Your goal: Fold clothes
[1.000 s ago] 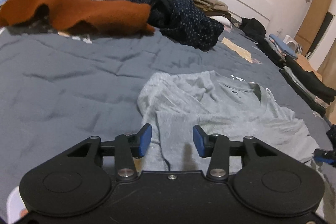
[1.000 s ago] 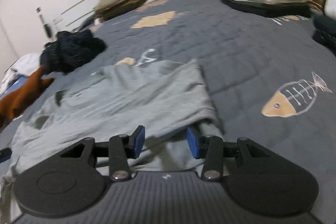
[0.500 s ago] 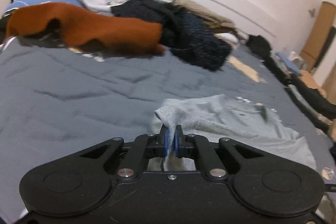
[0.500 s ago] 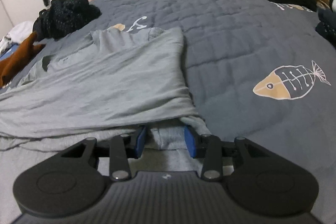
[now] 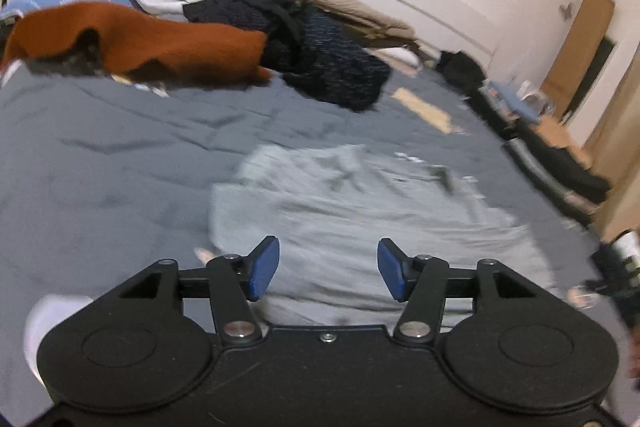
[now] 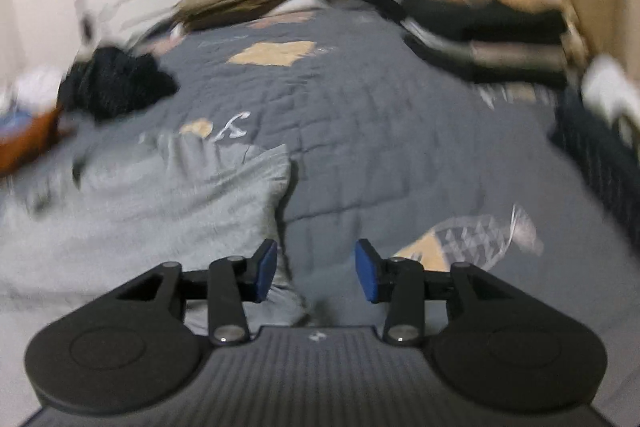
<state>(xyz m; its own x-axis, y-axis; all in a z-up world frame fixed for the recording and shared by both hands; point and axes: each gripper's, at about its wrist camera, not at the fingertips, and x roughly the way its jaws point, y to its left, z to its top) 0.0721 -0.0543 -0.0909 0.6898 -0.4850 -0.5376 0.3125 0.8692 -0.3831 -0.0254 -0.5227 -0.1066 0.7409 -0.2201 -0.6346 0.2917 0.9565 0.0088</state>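
The left gripper (image 5: 327,269) is seen with its blue pads spread wide, nothing held between them, above the grey shirt (image 5: 372,215), which is laid out in the middle of that frame on the dark grey bedspread (image 5: 100,167). The right gripper (image 6: 316,275) is likewise spread wide and empty; in its view the shirt's folded edge (image 6: 256,195) is found at centre left, just beyond the left pad. A rust-coloured garment (image 5: 160,43) is seen at upper left.
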